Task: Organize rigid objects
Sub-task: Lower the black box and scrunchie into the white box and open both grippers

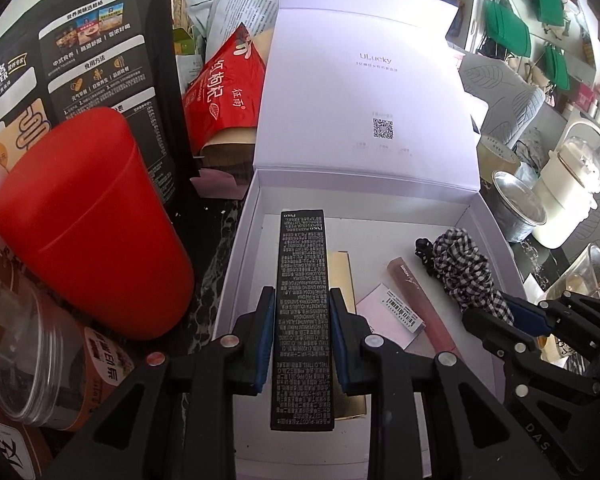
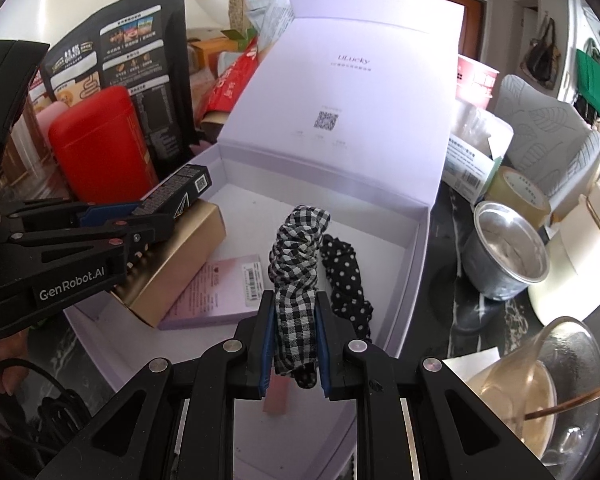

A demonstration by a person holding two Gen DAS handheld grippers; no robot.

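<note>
Over the white box, left wrist view: the left gripper (image 1: 302, 336) holds the black carton (image 1: 303, 320) lengthwise above the box floor.
White box (image 1: 244, 248): open, lid standing up at the back; it is the landmark for all below.
Gold box (image 1: 346, 280): inside the white box, directly under the black carton.
Left tool: jaws closed to the carton's width, blue pads on both long sides, gripped around mid-length.
Step, my reading: setting the carton down inside the white box.
How to do it well: lower it level onto free floor beside the gold box, or square on top of it; release only once it is resting.
Risk: the carton is long and narrow, so a tilted release could leave it rolled off the gold box.
Pink tube (image 1: 420, 304): on the box floor, right of the carton, across a barcoded card.

In the white box, right wrist view: the right gripper (image 2: 291, 338) is clamped on the checked scrunchie (image 2: 296, 248).
Right tool: jaws nearly together, fabric squeezed between the pads.
Dotted scrunchie (image 2: 346, 276): just beside the checked one, toward the box's right wall; whether the pads also catch it, cannot tell.
Lilac card box (image 2: 216, 292): on the box floor, left of the scrunchies.
</note>
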